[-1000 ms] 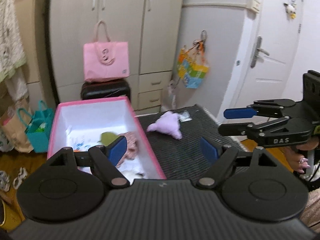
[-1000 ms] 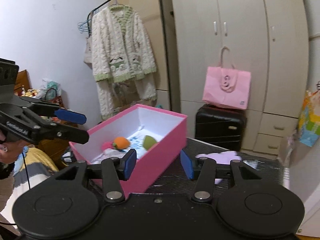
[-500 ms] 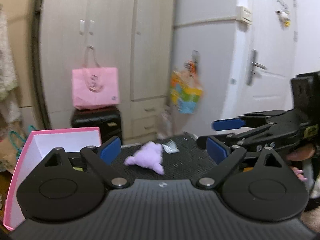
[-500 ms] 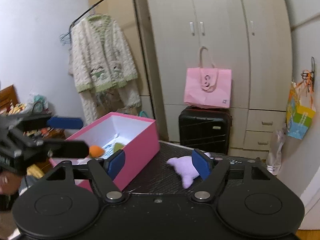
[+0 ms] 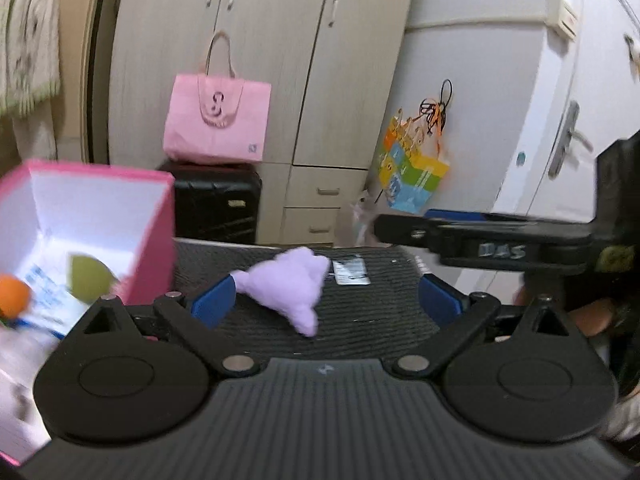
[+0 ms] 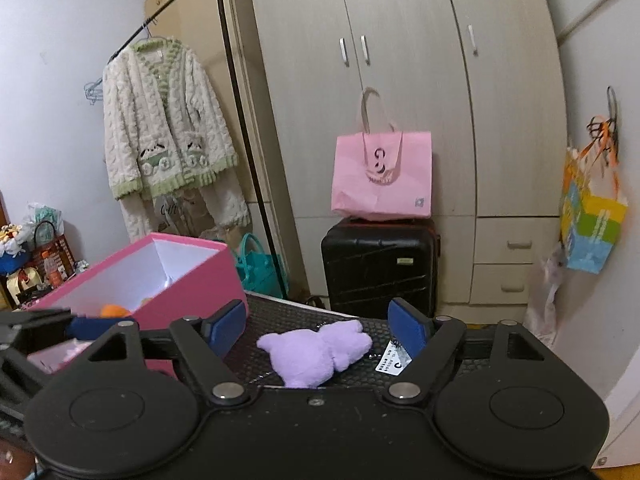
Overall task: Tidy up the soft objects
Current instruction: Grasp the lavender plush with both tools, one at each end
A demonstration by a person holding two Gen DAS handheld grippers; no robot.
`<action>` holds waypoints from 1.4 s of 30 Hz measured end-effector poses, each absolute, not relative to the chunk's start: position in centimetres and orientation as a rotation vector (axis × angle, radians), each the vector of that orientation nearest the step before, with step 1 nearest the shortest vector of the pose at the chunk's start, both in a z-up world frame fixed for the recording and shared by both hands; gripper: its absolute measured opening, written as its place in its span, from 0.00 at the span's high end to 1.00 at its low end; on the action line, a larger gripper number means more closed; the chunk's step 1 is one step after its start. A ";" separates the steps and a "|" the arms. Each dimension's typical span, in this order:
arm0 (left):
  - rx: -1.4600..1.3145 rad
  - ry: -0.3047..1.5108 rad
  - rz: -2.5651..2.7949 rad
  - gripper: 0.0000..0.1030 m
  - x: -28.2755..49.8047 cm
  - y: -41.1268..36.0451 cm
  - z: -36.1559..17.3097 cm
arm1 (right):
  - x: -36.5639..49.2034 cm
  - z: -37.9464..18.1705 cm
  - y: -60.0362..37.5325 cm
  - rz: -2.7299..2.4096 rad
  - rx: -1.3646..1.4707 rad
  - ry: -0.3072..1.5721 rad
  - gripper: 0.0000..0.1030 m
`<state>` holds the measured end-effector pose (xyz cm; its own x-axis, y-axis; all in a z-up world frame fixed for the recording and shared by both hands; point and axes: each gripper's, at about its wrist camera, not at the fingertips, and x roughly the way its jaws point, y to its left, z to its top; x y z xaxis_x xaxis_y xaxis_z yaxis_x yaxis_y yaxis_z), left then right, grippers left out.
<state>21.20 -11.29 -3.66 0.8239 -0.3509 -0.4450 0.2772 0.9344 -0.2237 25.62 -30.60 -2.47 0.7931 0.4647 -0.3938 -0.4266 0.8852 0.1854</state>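
A purple plush toy point(image 5: 284, 288) lies on the dark ribbed mat point(image 5: 368, 316). My left gripper point(image 5: 326, 302) hangs just short of it, jaws opening, and the pads do not touch it. In the right wrist view the plush toy point(image 6: 316, 350) lies ahead between the fingers of my right gripper point(image 6: 318, 328), whose jaws are also opening, clear of it. The pink box point(image 5: 152, 240) stands to the left with an orange toy point(image 5: 12, 294) and a green toy point(image 5: 86, 276) inside. The right gripper point(image 5: 400, 224) reaches in from the right in the left wrist view.
A white card point(image 6: 394, 360) lies on the mat beside the plush. Behind the mat stand a black suitcase point(image 6: 376, 264) with a pink tote point(image 6: 382, 176) on it, and a wardrobe point(image 6: 400, 80). A teal bag point(image 6: 256, 264) and a hanging cardigan point(image 6: 164, 136) are at the left.
Both grippers have come down and forward from the pink box toward the purple plush. Both pairs of jaws stand wider than before.
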 end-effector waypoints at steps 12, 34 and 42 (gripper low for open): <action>-0.145 0.478 -0.188 0.06 26.0 -13.0 -8.9 | 33.3 -6.2 -30.1 0.583 0.042 0.647 0.23; -0.435 0.676 -0.162 0.50 31.0 -10.8 -13.1 | 40.4 -11.1 -29.5 0.780 0.170 0.822 0.39; -0.450 0.674 -0.214 0.71 31.3 -10.8 -13.4 | 39.6 -11.8 -30.1 0.781 0.191 0.825 0.39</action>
<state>31.27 -10.85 -13.40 0.7642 -0.3325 -0.5527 0.0464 0.8830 -0.4671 39.61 -30.08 -11.84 0.4233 0.6898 -0.5873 -0.5491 0.7110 0.4394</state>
